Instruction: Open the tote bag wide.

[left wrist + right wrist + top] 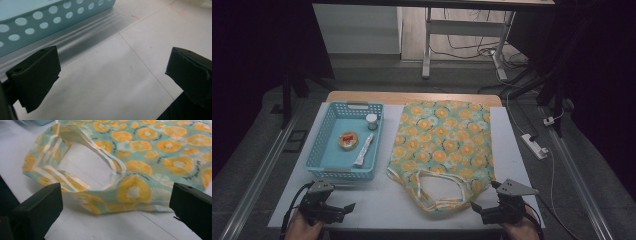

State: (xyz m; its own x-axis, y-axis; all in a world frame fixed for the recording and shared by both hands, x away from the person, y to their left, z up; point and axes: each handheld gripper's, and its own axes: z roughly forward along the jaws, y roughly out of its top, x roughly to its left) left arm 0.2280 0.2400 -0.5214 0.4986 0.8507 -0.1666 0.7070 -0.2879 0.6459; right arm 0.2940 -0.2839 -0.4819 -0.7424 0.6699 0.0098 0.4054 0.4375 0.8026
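Bag (442,145): soft, light, floppy cloth; best taken by its handle loop (82,187).
Right gripper (117,202): fingers wide, empty.
Left gripper (112,77): fingers wide, empty.

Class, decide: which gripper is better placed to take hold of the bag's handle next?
The right gripper. Its open jaws already face the handle of the bag; the left gripper faces bare table beside the basket.

Your left gripper (348,207) sits low at the near left edge, jaws spread wide and pointing toward the middle. Your right gripper (476,206) mirrors it at the near right, jaws also wide apart, with your hands gripping both from below.
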